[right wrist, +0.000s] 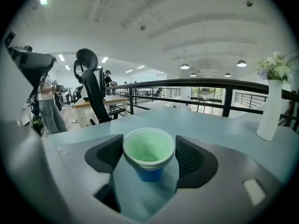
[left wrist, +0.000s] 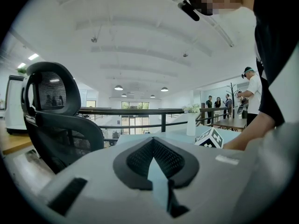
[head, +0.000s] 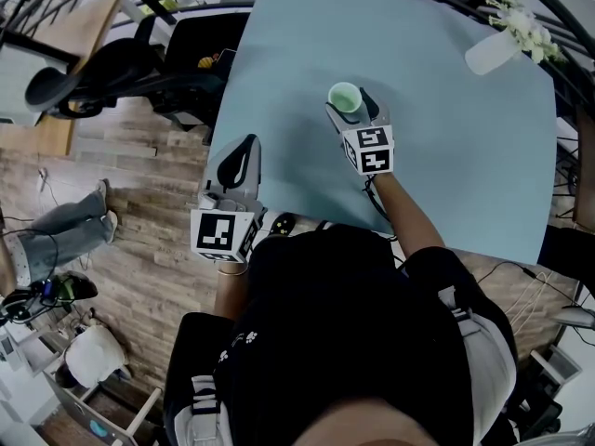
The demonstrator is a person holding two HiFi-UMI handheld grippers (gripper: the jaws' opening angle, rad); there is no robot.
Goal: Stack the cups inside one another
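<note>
A nested cup stack (head: 345,98), pale green inside and blue at the bottom (right wrist: 149,173), stands upright on the light blue table (head: 446,184). My right gripper (head: 349,105) straddles it. The black pads (right wrist: 108,157) sit on either side of the rim, very close to it, and the rim is round and unsquashed. In the right gripper view the stack (right wrist: 149,149) fills the gap between the jaws. My left gripper (head: 244,152) rests at the table's left edge, jaws together with nothing between them (left wrist: 156,164).
A white vase with flowers (head: 507,37) stands at the table's far right corner. A black office chair (head: 112,72) sits left of the table over the wood floor. A dark railing (right wrist: 196,85) runs behind the table. People stand in the distance.
</note>
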